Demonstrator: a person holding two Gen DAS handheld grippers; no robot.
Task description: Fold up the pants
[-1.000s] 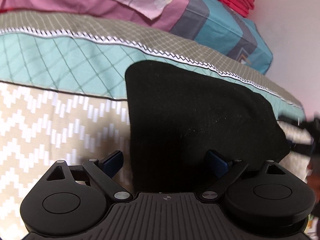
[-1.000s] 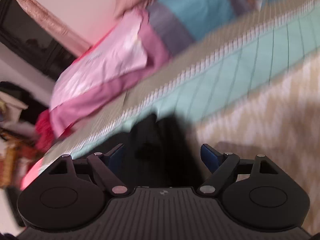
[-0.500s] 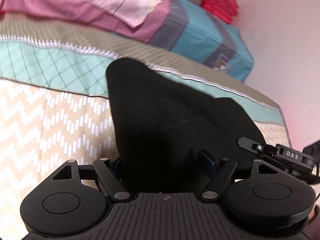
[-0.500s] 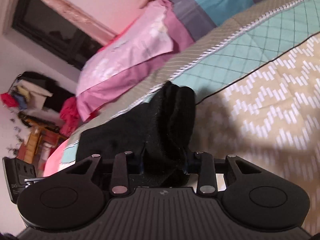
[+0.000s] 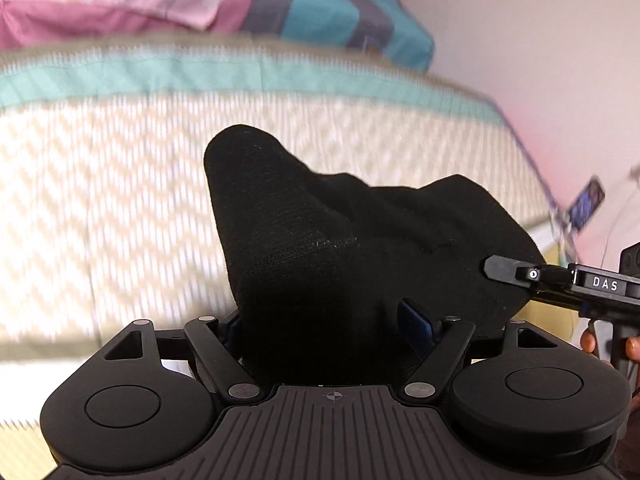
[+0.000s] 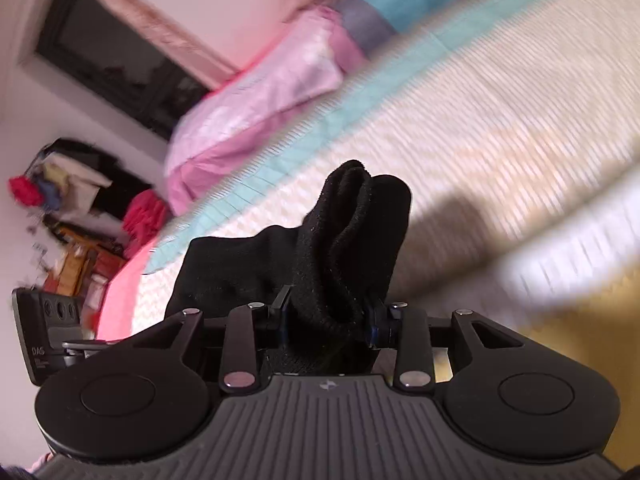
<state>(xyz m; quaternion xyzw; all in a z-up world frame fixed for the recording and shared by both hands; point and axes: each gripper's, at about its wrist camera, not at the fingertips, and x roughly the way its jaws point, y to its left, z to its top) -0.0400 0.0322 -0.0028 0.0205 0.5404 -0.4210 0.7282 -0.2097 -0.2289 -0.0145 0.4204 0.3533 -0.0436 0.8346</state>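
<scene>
since the earlier frame i've lifted the pants [image 5: 340, 264] off the bed [image 5: 100, 184]; right gripper [image 6: 326, 320] clamps them, left gripper [image 5: 324, 320] half-closed around fabric, edge spanning between.

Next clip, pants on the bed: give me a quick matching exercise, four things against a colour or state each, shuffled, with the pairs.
Things:
1. black pants
2. right gripper
3. pillow
4. bedspread

Descriptions:
A. pink, at the far side of the bed
B. beige and white zigzag with a teal band
C. bunched up, held at two points
D. shut on a fold of fabric

Pairs: 1-C, 2-D, 3-A, 4-B

The left gripper has the pants between its fingers too, though less tightly closed.
</scene>
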